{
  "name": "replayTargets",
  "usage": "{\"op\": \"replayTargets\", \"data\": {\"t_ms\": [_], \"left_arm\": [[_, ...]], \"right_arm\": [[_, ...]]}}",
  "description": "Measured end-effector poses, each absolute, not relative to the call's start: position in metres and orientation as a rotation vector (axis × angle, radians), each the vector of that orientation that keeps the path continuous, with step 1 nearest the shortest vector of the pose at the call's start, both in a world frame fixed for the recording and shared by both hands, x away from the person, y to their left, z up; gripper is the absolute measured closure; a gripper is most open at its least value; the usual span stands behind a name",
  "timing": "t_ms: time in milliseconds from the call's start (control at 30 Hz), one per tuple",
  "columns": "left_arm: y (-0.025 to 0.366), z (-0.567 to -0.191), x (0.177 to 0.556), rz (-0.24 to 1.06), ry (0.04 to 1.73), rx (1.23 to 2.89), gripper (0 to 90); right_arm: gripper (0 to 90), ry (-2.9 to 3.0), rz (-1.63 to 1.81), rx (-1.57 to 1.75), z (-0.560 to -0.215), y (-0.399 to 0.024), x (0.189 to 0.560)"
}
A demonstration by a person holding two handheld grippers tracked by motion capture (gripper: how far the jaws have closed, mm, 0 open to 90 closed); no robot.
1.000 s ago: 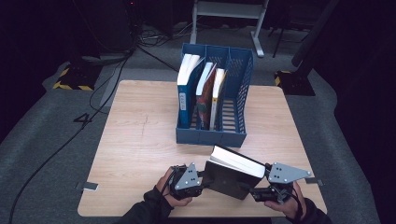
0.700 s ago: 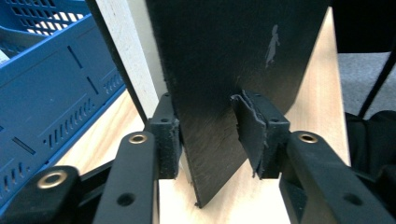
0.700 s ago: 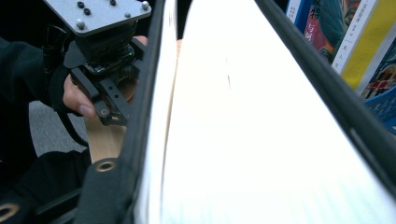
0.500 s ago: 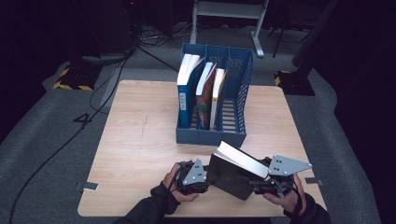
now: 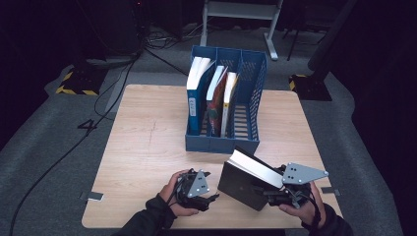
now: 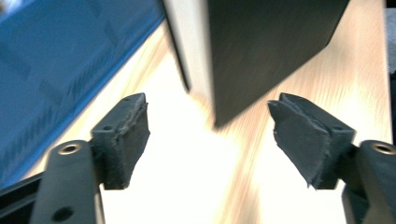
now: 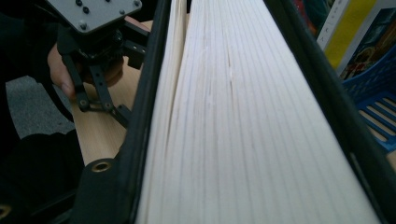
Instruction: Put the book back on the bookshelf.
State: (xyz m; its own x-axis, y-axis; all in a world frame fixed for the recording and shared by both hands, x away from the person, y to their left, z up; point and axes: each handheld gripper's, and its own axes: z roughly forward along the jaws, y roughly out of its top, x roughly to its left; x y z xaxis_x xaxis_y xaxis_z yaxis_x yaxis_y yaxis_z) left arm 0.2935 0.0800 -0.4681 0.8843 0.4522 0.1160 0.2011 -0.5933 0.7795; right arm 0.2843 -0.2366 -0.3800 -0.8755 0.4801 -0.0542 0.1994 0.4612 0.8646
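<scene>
A black-covered book (image 5: pixel 246 182) with white page edges stands tilted on a lower corner near the table's front edge. My right gripper (image 5: pixel 269 191) is shut on its right end. In the right gripper view the book's page edge (image 7: pixel 243 121) runs between the two jaws, which have just eased slightly wider while still holding it. My left gripper (image 5: pixel 211 196) sits a short gap to the book's left. Its jaws have just been opening and nothing is between them. In the left gripper view, the left gripper (image 6: pixel 210 140) faces the book's cover (image 6: pixel 266 51), apart from it.
A blue file rack (image 5: pixel 246 142) stands mid-table behind the book and holds three upright books (image 5: pixel 216 96); its right slot has free room. The rack's wall (image 6: pixel 51 65) lies close to the left gripper. The wooden table (image 5: pixel 142 142) has bare room on the left.
The left gripper opened, let go of the book and drew back to the left. The book tipped over toward the right and now hangs from the right gripper alone.
</scene>
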Motion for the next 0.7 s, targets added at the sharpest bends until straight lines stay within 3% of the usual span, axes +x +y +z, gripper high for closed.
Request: {"op": "replayTargets", "data": {"t_ms": [267, 633, 700], "left_arm": [[0.120, -0.484, 0.292, 0.296, 0.650, 2.236, 20.6], [0.141, -0.501, 0.308, 0.324, 0.757, 2.264, 21.0], [0.141, -0.503, 0.309, 0.347, 0.765, 2.274, 20.9]], "right_arm": [[35.6, 2.429, 1.337, 0.624, -0.380, -0.234, 0.284], [36.0, 2.439, 1.338, 0.626, -0.380, -0.232, 0.286], [41.1, 2.430, 1.335, 0.625, -0.379, -0.233, 0.286]]}}
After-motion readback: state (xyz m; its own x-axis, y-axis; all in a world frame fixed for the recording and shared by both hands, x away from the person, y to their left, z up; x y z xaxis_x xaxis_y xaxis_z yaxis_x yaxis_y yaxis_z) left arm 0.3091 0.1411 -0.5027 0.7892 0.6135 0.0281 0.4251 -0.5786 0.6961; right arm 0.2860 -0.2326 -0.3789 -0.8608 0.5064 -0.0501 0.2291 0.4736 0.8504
